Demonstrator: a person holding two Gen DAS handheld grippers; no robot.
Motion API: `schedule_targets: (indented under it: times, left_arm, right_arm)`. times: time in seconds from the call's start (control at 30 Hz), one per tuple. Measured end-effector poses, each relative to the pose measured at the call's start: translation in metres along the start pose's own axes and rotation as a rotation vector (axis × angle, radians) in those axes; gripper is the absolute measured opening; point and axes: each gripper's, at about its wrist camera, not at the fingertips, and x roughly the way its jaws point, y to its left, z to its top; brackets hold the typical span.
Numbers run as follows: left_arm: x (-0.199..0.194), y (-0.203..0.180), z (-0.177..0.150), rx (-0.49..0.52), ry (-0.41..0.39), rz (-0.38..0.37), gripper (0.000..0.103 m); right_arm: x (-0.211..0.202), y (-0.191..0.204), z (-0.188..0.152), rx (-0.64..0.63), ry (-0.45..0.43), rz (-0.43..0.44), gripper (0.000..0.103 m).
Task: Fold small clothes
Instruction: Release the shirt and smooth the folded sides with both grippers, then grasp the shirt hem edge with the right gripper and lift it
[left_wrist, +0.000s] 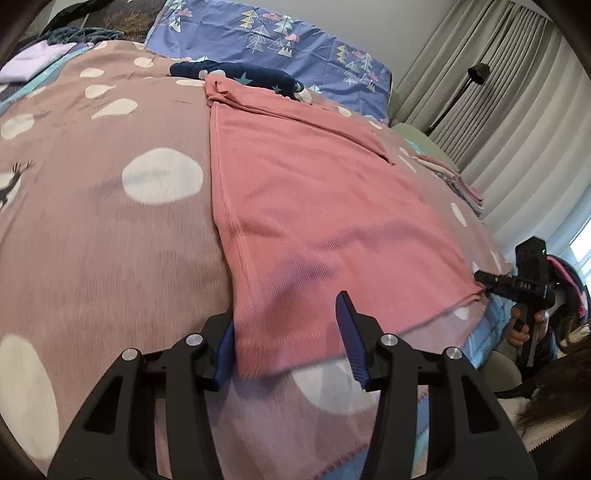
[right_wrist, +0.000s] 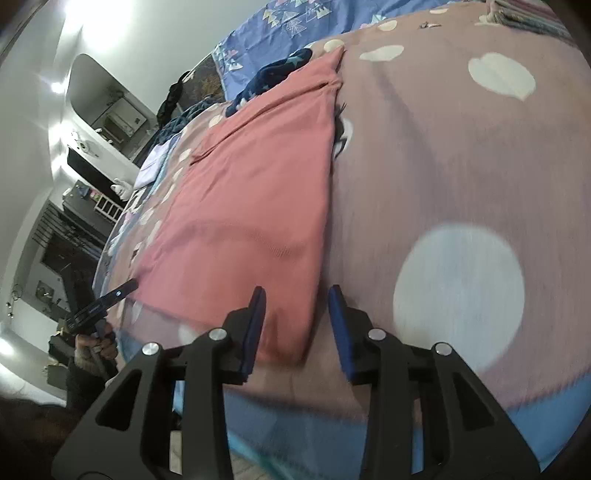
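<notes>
A pink garment (left_wrist: 325, 206) lies spread flat on the mauve bedspread with white spots (left_wrist: 110, 229). My left gripper (left_wrist: 288, 314) stands open astride the garment's near left corner, its blue pads (left_wrist: 351, 332) apart and the cloth lying loose between them. My right gripper (right_wrist: 297, 295) is open over the near right corner of the pink garment (right_wrist: 258, 192), with the cloth's edge between its pads (right_wrist: 255, 325). Each view shows the other gripper at the opposite hem corner: the right gripper (left_wrist: 495, 280) and the left gripper (right_wrist: 122, 290).
A navy star-print cloth (left_wrist: 236, 72) and a blue tree-print pillow (left_wrist: 280, 40) lie beyond the garment. A folded lilac cloth (left_wrist: 29, 61) sits far left, a stack of folded clothes (left_wrist: 458, 177) at the right. Curtains (left_wrist: 517, 110) and a floor lamp (left_wrist: 476, 70) stand behind.
</notes>
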Motion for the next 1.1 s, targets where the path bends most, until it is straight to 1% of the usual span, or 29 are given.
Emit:
schedule_targets:
  times: [0.1, 0.2, 0.23, 0.27, 0.3, 0.33, 0.37, 0.4, 0.43, 0.47, 0.5, 0.53, 0.57, 0.6, 0.63, 0.67, 0.73, 0.8, 0.87, 0.9, 0.93, 0.97, 1.03, 1.07, 1.1]
  left_arm:
    - [-0.002, 0.003, -0.003, -0.015, -0.010, -0.026, 0.051]
    - [0.003, 0.009, 0.002, -0.042, -0.018, -0.056, 0.051]
    - [0.005, 0.009, 0.003, -0.051, -0.021, -0.060, 0.048]
    - [0.006, 0.008, 0.005, -0.057, -0.025, -0.048, 0.043]
    - [0.007, 0.007, 0.004, -0.060, -0.025, -0.030, 0.022]
    - [0.007, 0.006, 0.004, -0.075, -0.018, -0.026, 0.004]
    - [0.004, 0.005, 0.003, -0.089, -0.027, -0.019, 0.004]
    - [-0.002, 0.003, 0.004, -0.092, -0.050, -0.007, 0.004]
    - [-0.010, -0.001, 0.005, -0.084, -0.079, -0.004, 0.004]
    - [-0.023, -0.004, 0.008, -0.076, -0.125, -0.006, 0.004]
    - [-0.033, -0.007, 0.011, -0.073, -0.158, -0.012, 0.004]
    - [-0.043, -0.009, 0.015, -0.067, -0.183, -0.016, 0.004]
    - [-0.052, -0.013, 0.019, -0.053, -0.199, -0.014, 0.004]
    - [-0.056, -0.015, 0.020, -0.044, -0.200, -0.011, 0.004]
    - [-0.056, -0.016, 0.021, -0.038, -0.192, -0.003, 0.004]
    - [-0.053, -0.017, 0.018, -0.033, -0.166, 0.009, 0.004]
    - [-0.042, -0.014, 0.008, -0.039, -0.120, 0.025, 0.004]
    - [-0.030, -0.007, -0.002, -0.061, -0.077, 0.034, 0.004]
    - [-0.017, 0.003, -0.012, -0.098, -0.038, 0.045, 0.004]
    - [-0.013, 0.006, -0.014, -0.106, -0.026, 0.045, 0.005]
    - [-0.012, 0.007, -0.014, -0.109, -0.036, 0.037, 0.006]
    - [-0.014, 0.008, -0.014, -0.115, -0.039, 0.028, 0.010]
    - [-0.016, 0.007, -0.014, -0.110, -0.032, 0.002, 0.028]
    - [-0.015, 0.006, -0.015, -0.099, -0.028, -0.012, 0.033]
    - [-0.015, 0.003, -0.016, -0.084, -0.024, -0.022, 0.043]
  right_arm:
    - [-0.002, 0.001, -0.006, -0.002, -0.004, 0.028, 0.043]
    - [0.004, 0.000, -0.001, 0.013, 0.000, 0.063, 0.046]
    - [0.008, 0.000, 0.003, 0.022, 0.003, 0.075, 0.046]
    - [0.011, 0.000, 0.005, 0.029, 0.003, 0.080, 0.046]
    - [0.012, 0.000, 0.006, 0.032, 0.003, 0.087, 0.046]
    - [0.014, 0.000, 0.009, 0.037, 0.004, 0.091, 0.045]
    - [0.015, 0.000, 0.011, 0.041, 0.004, 0.090, 0.035]
    - [0.016, 0.001, 0.012, 0.039, 0.011, 0.089, 0.004]
    - [0.016, 0.003, 0.012, 0.034, 0.026, 0.107, 0.003]
    - [0.009, 0.006, 0.014, 0.025, 0.002, 0.127, 0.003]
    - [-0.002, 0.012, 0.018, 0.003, -0.041, 0.145, 0.003]
    - [-0.010, 0.016, 0.022, -0.015, -0.067, 0.162, 0.003]
    - [-0.021, 0.021, 0.026, -0.035, -0.091, 0.185, 0.003]
    - [-0.029, 0.026, 0.029, -0.058, -0.099, 0.190, 0.003]
    - [-0.034, 0.029, 0.030, -0.076, -0.100, 0.180, 0.003]
    - [-0.036, 0.030, 0.028, -0.092, -0.091, 0.162, 0.003]
    - [-0.032, 0.025, 0.021, -0.086, -0.056, 0.135, 0.003]
    - [-0.021, 0.013, 0.014, -0.043, -0.020, 0.115, 0.004]
    - [-0.006, -0.003, 0.008, 0.032, 0.030, 0.107, 0.005]
    - [-0.001, -0.010, 0.005, 0.067, 0.051, 0.109, 0.010]
    - [0.003, -0.016, 0.000, 0.100, 0.067, 0.115, 0.010]
    - [0.003, -0.018, -0.001, 0.112, 0.063, 0.127, 0.011]
    - [-0.001, -0.018, -0.003, 0.117, 0.062, 0.158, 0.027]
    - [-0.002, -0.016, -0.002, 0.109, 0.063, 0.179, 0.038]
    - [-0.002, -0.012, -0.002, 0.089, 0.067, 0.184, 0.041]
